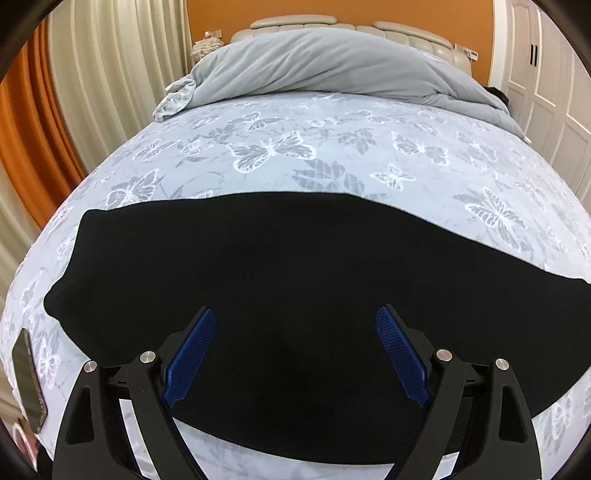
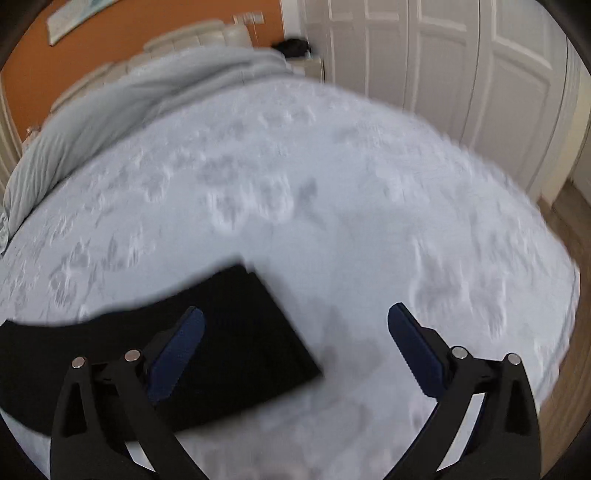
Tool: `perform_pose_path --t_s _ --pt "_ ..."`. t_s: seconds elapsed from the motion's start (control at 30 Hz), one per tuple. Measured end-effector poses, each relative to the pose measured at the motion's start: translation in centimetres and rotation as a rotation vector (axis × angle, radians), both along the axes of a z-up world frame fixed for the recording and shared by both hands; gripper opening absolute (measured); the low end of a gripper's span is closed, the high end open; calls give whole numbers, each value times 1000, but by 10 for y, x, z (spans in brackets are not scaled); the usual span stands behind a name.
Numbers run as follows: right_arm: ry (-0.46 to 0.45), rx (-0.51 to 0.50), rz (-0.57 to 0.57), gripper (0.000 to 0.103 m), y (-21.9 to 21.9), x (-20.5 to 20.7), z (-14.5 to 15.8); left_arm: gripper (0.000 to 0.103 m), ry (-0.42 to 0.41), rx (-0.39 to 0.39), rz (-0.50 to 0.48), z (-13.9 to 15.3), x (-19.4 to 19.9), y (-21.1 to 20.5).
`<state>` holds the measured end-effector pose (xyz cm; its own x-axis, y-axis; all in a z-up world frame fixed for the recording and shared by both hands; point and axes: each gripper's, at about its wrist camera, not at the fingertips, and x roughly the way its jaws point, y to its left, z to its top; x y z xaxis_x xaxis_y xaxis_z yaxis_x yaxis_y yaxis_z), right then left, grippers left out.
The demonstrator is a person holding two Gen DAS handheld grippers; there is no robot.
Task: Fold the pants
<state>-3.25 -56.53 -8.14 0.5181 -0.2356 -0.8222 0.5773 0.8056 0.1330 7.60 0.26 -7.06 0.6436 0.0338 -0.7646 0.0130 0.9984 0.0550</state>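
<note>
Butterfly-print bed [image 1: 277,147] carries black pants [image 1: 258,258]; left gripper [image 1: 295,321] and right gripper [image 2: 295,321] both released; pinch the hem [image 2: 280,332] squarely, fold evenly.

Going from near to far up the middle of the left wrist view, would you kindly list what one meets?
Left tool, open → black pants → butterfly-print sheet → bunched grey blanket → padded headboard → orange wall.
</note>
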Motion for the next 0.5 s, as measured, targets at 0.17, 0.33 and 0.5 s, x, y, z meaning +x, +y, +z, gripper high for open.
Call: perform_pose_path --t_s 0.17,0.33,0.5 --pt "50 142 -7 97 -1 5 -30 86 -25 46 -17 3 -7 -9" --pt "37 169 -27 98 3 15 -44 86 -70 111 -40 10 -18 -12" --pt "6 226 -4 42 16 28 -38 86 -42 81 -80 7 -27 -5"
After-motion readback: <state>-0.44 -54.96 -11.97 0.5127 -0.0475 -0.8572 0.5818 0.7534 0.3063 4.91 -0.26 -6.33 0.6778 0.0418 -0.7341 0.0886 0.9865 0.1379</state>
